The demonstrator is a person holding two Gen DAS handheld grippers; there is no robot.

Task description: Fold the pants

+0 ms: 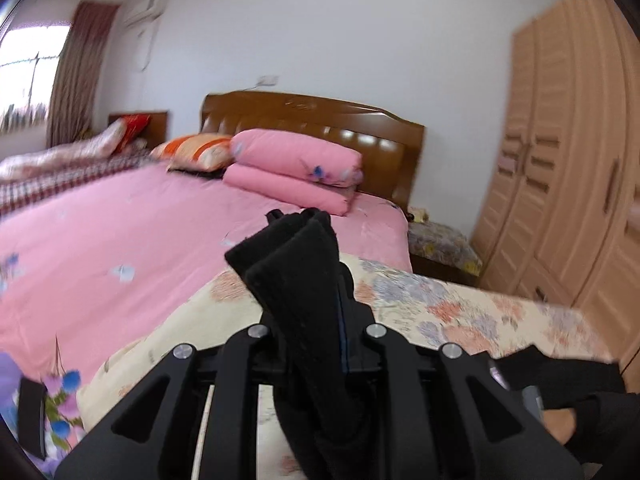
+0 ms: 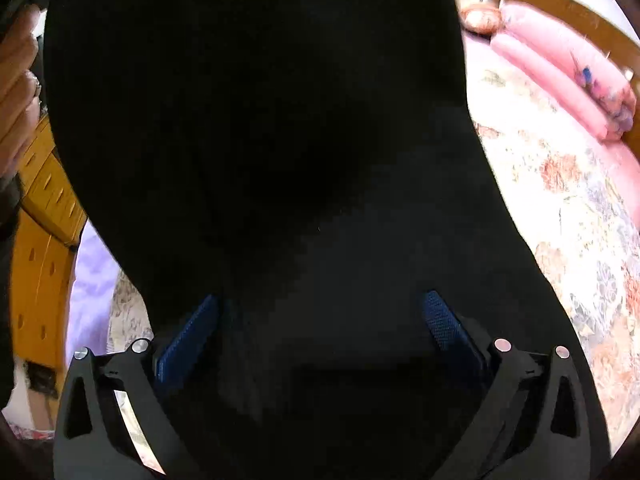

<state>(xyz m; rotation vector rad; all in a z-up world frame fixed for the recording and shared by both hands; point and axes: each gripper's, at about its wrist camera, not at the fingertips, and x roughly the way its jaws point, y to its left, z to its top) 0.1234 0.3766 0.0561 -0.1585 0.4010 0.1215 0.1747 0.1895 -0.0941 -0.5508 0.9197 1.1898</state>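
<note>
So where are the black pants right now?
In the left wrist view the black pants are clamped in the left gripper above the floral sheet; in the right wrist view they drape across the open right gripper.

Black pants (image 2: 256,128) fill the view, draped between the right gripper's (image 2: 320,320) wide-apart jaws.

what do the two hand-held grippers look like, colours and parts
Both are matte black with angular linkage arms, triangular cut-outs and silver round pivot pins. The right hand-held gripper has blue textured pads on its fingers. The left hand-held gripper shows a thin blue edge along one finger.
</note>
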